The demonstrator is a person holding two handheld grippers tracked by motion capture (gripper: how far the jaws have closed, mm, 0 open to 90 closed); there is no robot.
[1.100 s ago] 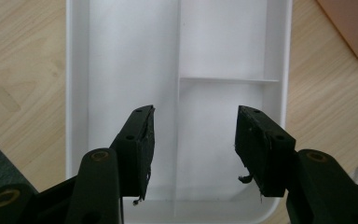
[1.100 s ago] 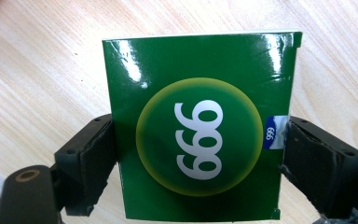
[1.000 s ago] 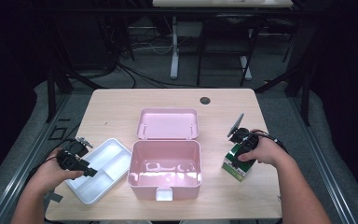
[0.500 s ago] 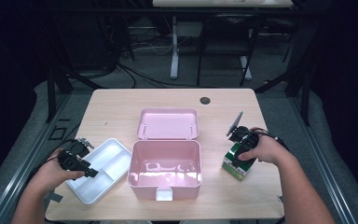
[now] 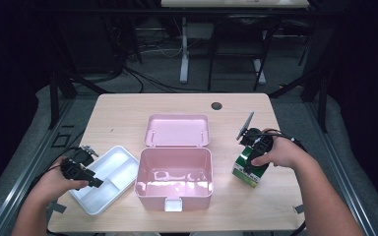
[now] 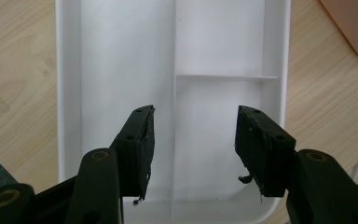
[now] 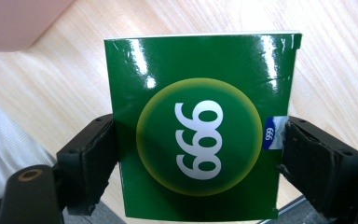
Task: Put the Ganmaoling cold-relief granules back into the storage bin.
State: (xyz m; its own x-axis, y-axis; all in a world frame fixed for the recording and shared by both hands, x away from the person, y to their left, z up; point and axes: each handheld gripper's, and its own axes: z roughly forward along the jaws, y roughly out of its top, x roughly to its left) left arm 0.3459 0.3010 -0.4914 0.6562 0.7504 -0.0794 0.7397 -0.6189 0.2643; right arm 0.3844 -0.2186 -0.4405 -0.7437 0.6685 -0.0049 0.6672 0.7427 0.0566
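Observation:
A glossy green box (image 7: 200,140) printed with a yellow circle and white digits stands on the wooden table, right of the pink case. My right gripper (image 7: 198,154) has a jaw pressed against each side of it. From above, the green box (image 5: 248,169) sits under my right gripper (image 5: 250,161) and hand. My left gripper (image 6: 193,140) is open over the near end of a white divided tray (image 6: 121,56), nothing between its jaws. From above, my left gripper (image 5: 91,181) reaches over the white tray (image 5: 115,164) at the table's front left.
An open pink case (image 5: 140,179) with its lid (image 5: 177,130) laid back stands at the table's middle, between tray and box. A dark cable hole (image 5: 216,105) marks the far side of the table (image 5: 123,118). Black frames and cables stand beyond.

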